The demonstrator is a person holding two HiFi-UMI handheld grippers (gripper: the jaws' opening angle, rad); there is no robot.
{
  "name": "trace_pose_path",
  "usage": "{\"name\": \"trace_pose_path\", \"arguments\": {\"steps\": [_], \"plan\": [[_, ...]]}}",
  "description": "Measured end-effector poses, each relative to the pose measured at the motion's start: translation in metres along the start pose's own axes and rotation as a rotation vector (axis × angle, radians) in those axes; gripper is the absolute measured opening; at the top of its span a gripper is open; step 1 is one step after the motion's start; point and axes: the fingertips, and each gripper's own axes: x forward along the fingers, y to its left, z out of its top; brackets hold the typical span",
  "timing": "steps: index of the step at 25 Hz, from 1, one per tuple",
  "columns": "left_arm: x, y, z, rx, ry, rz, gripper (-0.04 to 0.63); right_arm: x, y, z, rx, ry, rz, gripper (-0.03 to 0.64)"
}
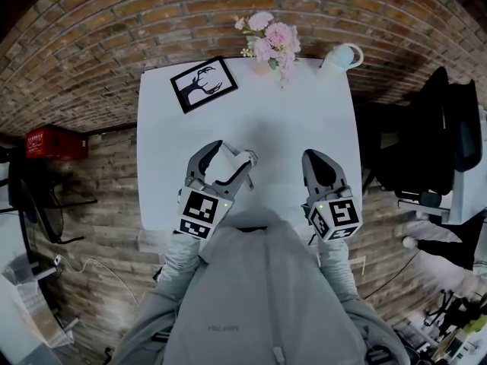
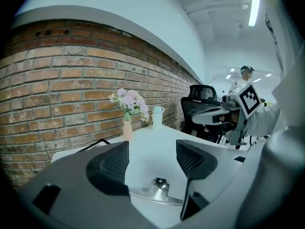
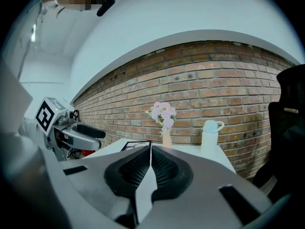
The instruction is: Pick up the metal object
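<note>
Metal object (image 2: 159, 189) lies on the white worktop (image 1: 304, 120), loose between the released fingers (image 2: 110, 168).
Head view: left gripper (image 1: 232, 156) at 7 o'clock, right gripper (image 1: 316, 158) at 5 o'clock, both by the near edge. Left gripper view: fingers spread, the object at 6 o'clock between them, unpressed. Right gripper view: fingers clenched together, empty.

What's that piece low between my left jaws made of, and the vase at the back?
Metal object: looks like bare metal, silvery and polished; its flat plate and small knob catch bright highlights. Vase: probably ceramic, though painted glass or plastic is possible; it is peach, opaque and evenly matte, with no glint.
</note>
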Motion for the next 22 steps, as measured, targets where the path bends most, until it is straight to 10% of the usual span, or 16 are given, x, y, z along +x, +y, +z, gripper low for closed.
{"name": "trace_pose_path", "arguments": {"steps": [22], "plan": [[0.068,-0.029,-0.100,0.068,0.303,-0.168,0.353,-0.018,0.001,-0.040,0.088,0.057,-0.051,0.025]]}}
